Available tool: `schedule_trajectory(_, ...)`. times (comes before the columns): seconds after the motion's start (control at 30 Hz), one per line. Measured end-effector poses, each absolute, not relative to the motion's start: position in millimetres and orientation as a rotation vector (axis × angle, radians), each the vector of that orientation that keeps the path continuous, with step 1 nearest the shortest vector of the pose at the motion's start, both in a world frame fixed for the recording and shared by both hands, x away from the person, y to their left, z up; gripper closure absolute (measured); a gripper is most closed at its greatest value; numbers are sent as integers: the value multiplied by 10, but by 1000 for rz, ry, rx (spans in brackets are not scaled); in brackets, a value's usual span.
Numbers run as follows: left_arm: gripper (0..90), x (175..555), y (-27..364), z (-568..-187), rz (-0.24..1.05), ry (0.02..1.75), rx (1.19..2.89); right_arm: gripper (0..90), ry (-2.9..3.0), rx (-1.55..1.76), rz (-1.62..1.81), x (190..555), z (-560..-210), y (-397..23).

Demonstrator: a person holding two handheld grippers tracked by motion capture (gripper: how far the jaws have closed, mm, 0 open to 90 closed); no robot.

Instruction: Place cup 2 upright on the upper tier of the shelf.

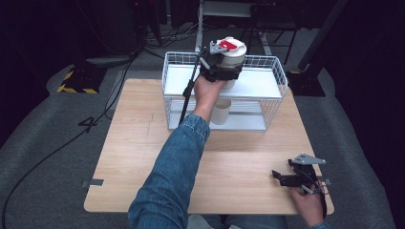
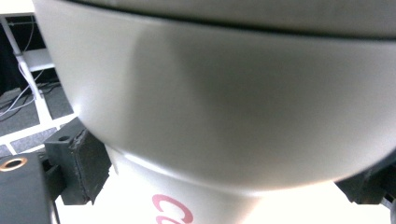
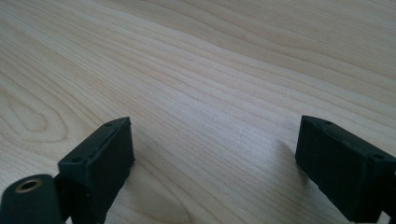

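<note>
Left gripper (image 1: 224, 71) is clamping the upright white cup (image 1: 232, 53) above the rack's (image 1: 282, 78) top shelf, while right gripper (image 1: 286, 177) is resting open-jawed, empty, near the table's (image 1: 143, 157) front right corner.

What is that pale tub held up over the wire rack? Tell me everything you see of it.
The tub is a cream, plastic-looking cup that widens toward the top, with a white lid bearing a red patch. Pink lettering runs low on its side. It stands upright, gripped from both sides by the left tongs, at the upper shelf of the white wire rack; whether it rests on the shelf is unclear.
</note>
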State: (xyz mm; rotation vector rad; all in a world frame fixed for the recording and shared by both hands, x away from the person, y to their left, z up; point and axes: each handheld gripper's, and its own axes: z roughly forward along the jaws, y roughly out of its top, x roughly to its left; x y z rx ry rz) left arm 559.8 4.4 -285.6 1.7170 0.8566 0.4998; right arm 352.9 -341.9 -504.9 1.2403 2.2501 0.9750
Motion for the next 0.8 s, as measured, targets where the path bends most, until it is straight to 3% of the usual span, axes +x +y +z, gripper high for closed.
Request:
schedule_trajectory(0.07, 77, 5596, 53, -2851, 497, 860, 1714, 116, 2250, 1240, 975, 3528, -5049, -3420)
schedule_trajectory(0.13, 0, 5586, 66, -2841, 506, 878, 1704, 116, 2250, 1240, 975, 3529, -5049, -3420)
schedule_trajectory(0.8, 0, 5181, 423, -2635, 492, 823, 1691, 116, 2253, 1239, 972, 3530, -5048, -3422)
